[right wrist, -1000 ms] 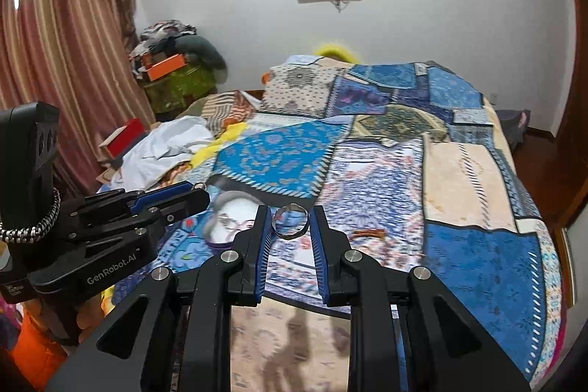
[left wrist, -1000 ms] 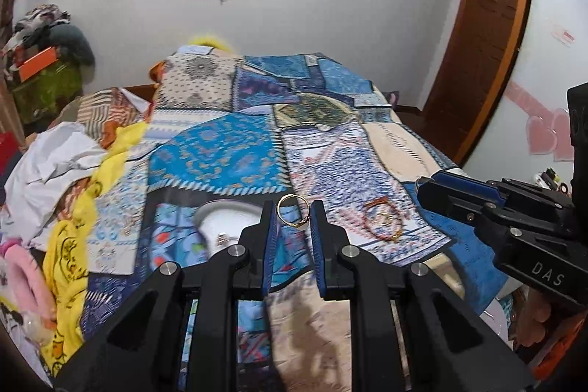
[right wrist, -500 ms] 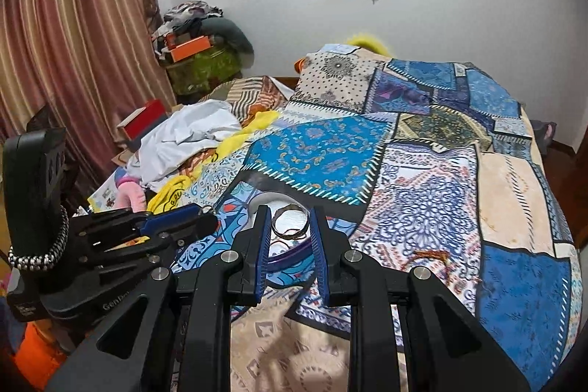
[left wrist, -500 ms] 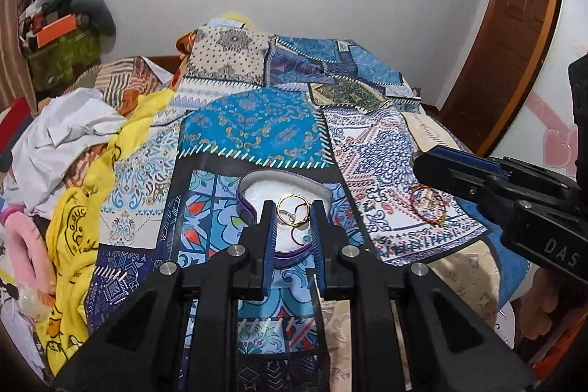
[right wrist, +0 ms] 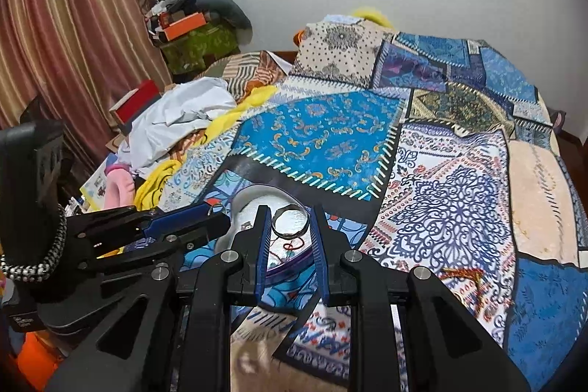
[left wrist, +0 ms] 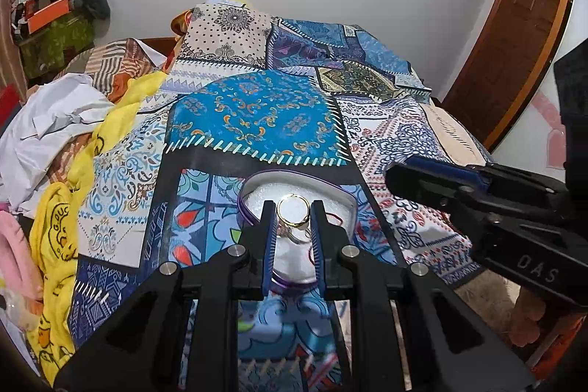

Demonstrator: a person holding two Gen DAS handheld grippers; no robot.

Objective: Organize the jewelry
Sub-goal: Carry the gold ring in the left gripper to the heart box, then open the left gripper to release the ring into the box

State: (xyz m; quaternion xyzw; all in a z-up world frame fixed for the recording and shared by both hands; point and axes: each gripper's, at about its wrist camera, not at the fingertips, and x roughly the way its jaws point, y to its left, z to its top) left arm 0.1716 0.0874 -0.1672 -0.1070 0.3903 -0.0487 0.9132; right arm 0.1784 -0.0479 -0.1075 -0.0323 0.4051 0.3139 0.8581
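Observation:
My left gripper [left wrist: 293, 216] is shut on a gold ring [left wrist: 293, 214] and holds it just above a purple-rimmed jewelry box [left wrist: 253, 184] with a white foam lining. My right gripper [right wrist: 290, 221] is shut on a silver ring [right wrist: 290, 222] over the same box [right wrist: 257, 190]. Red thread-like jewelry [right wrist: 293, 245] lies inside the box. An orange bracelet [right wrist: 463, 276] lies on the bedspread to the right. The left gripper also shows in the right wrist view [right wrist: 205, 214], the right gripper in the left wrist view [left wrist: 404, 171].
The box sits on a patchwork bedspread [left wrist: 257, 120]. White, yellow and pink clothes [left wrist: 55, 120] are piled along the left side. A wooden door [left wrist: 514, 43] stands at right, a curtain [right wrist: 66, 24] at left.
Both grippers have moved left and down with their rings, from over the bare bedspread to right above the jewelry box. The box now fills the space between the fingers.

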